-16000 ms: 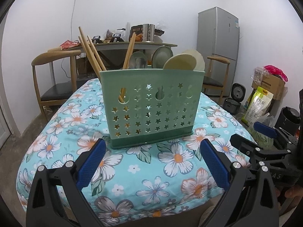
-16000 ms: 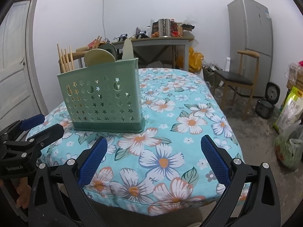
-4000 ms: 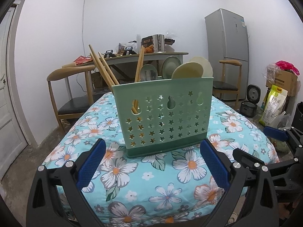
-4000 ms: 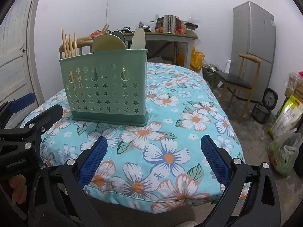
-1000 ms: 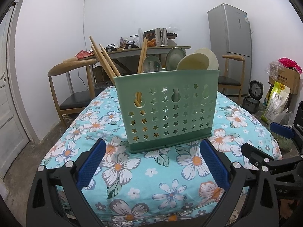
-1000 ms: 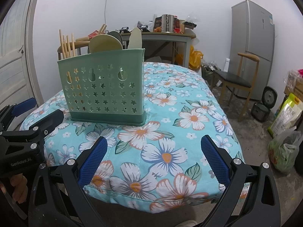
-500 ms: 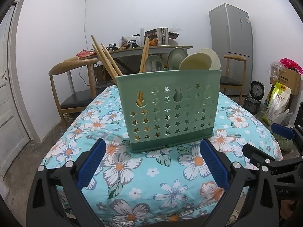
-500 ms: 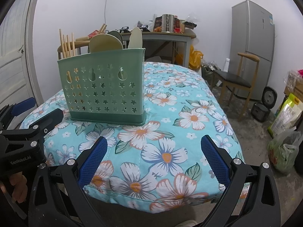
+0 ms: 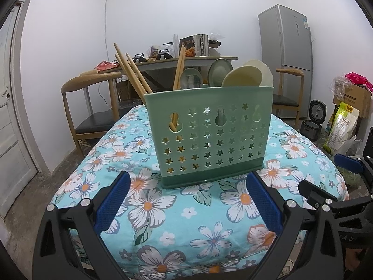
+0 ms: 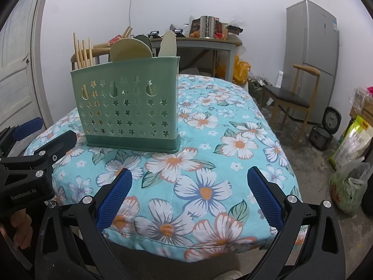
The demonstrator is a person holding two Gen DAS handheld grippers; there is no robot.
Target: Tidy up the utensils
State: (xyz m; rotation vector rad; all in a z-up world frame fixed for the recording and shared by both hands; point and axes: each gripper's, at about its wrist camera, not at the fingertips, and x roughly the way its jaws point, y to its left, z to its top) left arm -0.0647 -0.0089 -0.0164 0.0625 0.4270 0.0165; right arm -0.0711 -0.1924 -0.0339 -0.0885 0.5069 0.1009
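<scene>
Grippers are waiting: left gripper (image 9: 186, 198) and right gripper (image 10: 190, 196) are both spread wide, holding nothing. Basket (image 9: 208, 135) is sitting ahead of the left fingers, chopsticks (image 9: 131, 70) and spoons (image 9: 244, 77) inside. Next, I think, one reaches in and pinches a utensil.

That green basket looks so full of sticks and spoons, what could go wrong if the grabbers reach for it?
1. The basket stands on a soft-looking flowered cloth, so a push might tip it.
2. The chopsticks lean out past the basket's left end; a knock could lever them out.
3. The spoons crowd together above the rim, so pulling one may drag a neighbour. Both the left gripper and the right gripper are open and empty for now.
</scene>
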